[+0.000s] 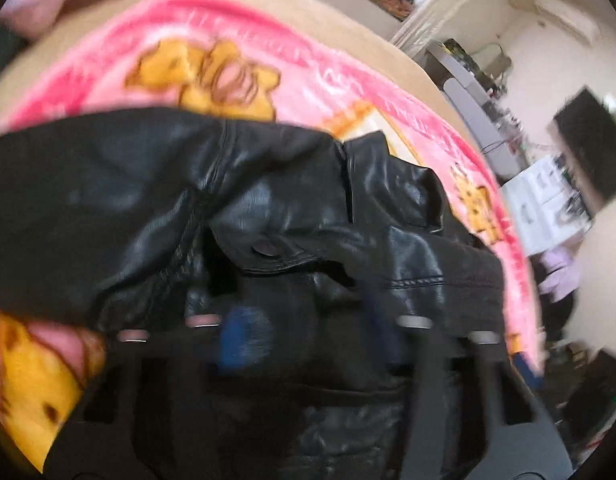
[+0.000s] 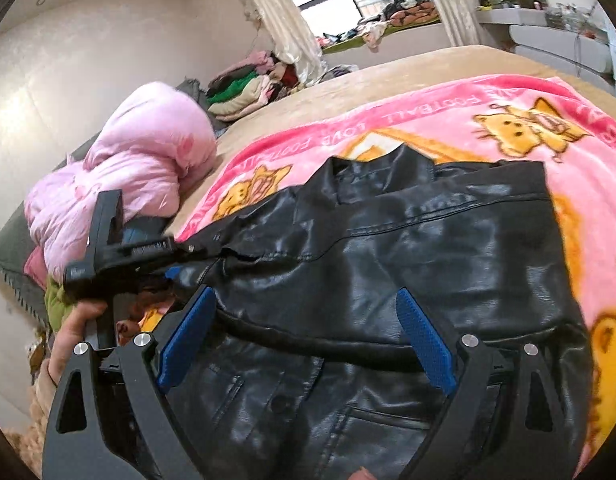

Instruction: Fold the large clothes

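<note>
Right gripper (image 2: 306, 344) jaws stand apart over the jacket (image 2: 388, 264) on the blanket (image 2: 448, 120). Left gripper (image 1: 308, 320) is blurred; its jaw state is unclear, jacket folds hiding its tips.

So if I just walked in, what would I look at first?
Probably the shiny black leather jacket, lying in the middle of a bright pink blanket with yellow cartoon cats on the bed. The right gripper hangs open just above the jacket, its blue fingertips spread wide. At the left, a puffy pink coat is heaped at the bed's edge, beside the left gripper.
</note>
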`<state>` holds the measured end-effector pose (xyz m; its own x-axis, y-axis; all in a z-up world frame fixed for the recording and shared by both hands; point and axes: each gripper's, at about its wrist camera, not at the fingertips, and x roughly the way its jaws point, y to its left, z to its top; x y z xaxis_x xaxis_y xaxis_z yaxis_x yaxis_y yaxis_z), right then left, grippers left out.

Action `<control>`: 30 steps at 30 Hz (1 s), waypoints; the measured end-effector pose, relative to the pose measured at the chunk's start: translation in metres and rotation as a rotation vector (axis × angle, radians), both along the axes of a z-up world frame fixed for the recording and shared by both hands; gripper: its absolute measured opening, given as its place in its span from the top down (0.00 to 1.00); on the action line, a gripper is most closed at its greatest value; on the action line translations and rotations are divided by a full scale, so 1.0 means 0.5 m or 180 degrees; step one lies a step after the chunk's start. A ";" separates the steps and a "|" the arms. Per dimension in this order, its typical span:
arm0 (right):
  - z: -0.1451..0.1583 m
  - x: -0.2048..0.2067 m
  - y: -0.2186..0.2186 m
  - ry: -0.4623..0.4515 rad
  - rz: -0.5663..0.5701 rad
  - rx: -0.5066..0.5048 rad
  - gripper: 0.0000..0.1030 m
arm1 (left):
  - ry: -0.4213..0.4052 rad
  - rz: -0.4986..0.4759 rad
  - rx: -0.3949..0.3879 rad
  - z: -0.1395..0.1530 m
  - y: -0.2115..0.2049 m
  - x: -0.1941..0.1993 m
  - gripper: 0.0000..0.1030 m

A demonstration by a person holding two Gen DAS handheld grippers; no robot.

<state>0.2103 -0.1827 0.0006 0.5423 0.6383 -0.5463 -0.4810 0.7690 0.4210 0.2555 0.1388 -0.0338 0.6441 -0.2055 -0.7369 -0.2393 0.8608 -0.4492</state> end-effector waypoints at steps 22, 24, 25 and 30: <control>-0.049 0.195 -0.019 0.0093 -0.0534 -0.0914 0.23 | -0.0116 0.0080 0.0377 -0.004 0.038 -0.028 0.98; -0.077 0.222 -0.016 0.0203 -0.0583 -0.1185 0.22 | -0.0038 0.0087 0.0508 -0.015 0.034 -0.027 0.96; -0.094 0.234 -0.019 0.0268 -0.0614 -0.1285 0.22 | 0.0006 0.0095 0.0553 -0.021 0.032 -0.025 0.96; -0.154 0.261 -0.046 0.0444 -0.0633 -0.1326 0.22 | 0.0207 0.0096 0.0458 -0.064 0.046 -0.012 0.88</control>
<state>0.3407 -0.2059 -0.0764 0.5351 0.2411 -0.8097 -0.2683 0.9573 0.1077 0.2496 0.1617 -0.0658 0.5983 -0.0761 -0.7977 -0.2907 0.9071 -0.3045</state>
